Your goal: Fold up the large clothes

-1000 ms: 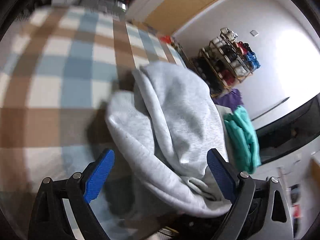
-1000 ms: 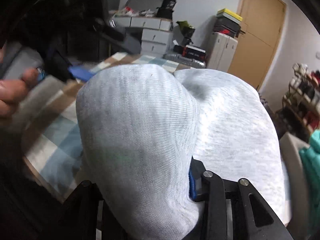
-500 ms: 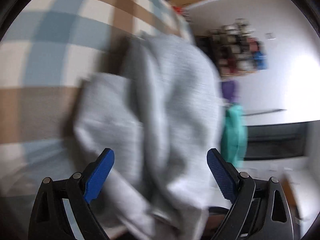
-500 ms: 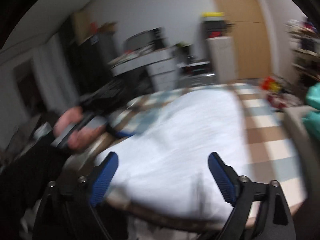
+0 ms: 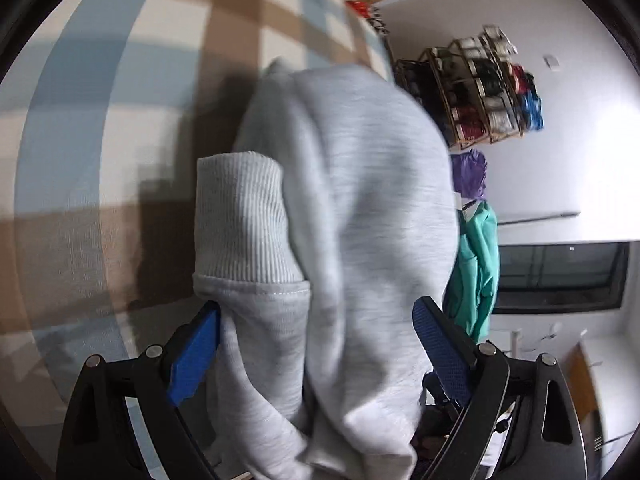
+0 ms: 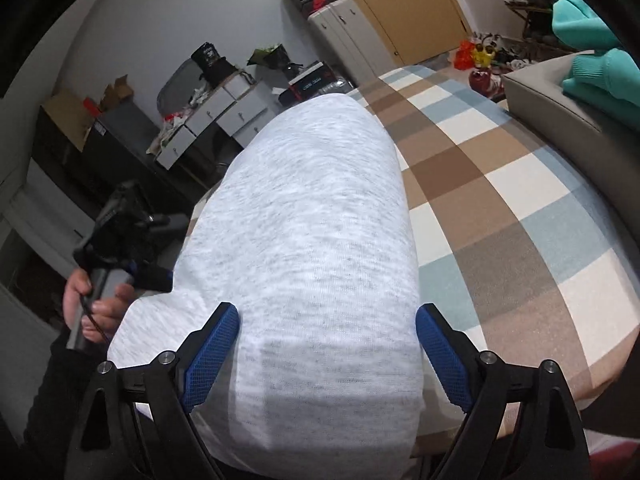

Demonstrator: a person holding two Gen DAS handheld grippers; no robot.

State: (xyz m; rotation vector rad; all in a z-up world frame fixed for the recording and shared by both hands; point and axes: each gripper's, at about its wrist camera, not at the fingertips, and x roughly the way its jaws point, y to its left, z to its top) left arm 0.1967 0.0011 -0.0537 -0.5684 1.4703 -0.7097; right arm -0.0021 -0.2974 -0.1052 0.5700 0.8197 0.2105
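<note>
A light grey sweatshirt (image 5: 352,208) lies folded on the checked tablecloth (image 5: 100,112); a ribbed cuff (image 5: 240,216) shows on its left side. My left gripper (image 5: 316,344) is open, its blue pads on either side of the near end of the sweatshirt. In the right wrist view the same sweatshirt (image 6: 312,216) is a smooth long bundle running away across the cloth (image 6: 500,208). My right gripper (image 6: 328,348) is open, pads spread around its near end. The left gripper (image 6: 120,256) shows there at the sweatshirt's left edge.
A teal garment (image 6: 592,56) lies on a grey seat (image 6: 544,104) at the table's right; it also shows in the left wrist view (image 5: 476,264) near a purple garment (image 5: 468,172). Shoe rack (image 5: 476,92), drawers (image 6: 216,116) and a door (image 6: 404,4) stand beyond.
My right gripper let go of the sweatshirt, which it held bunched, and now stands open over it. The sweatshirt now lies flat and folded. My left gripper stayed open and moved closer.
</note>
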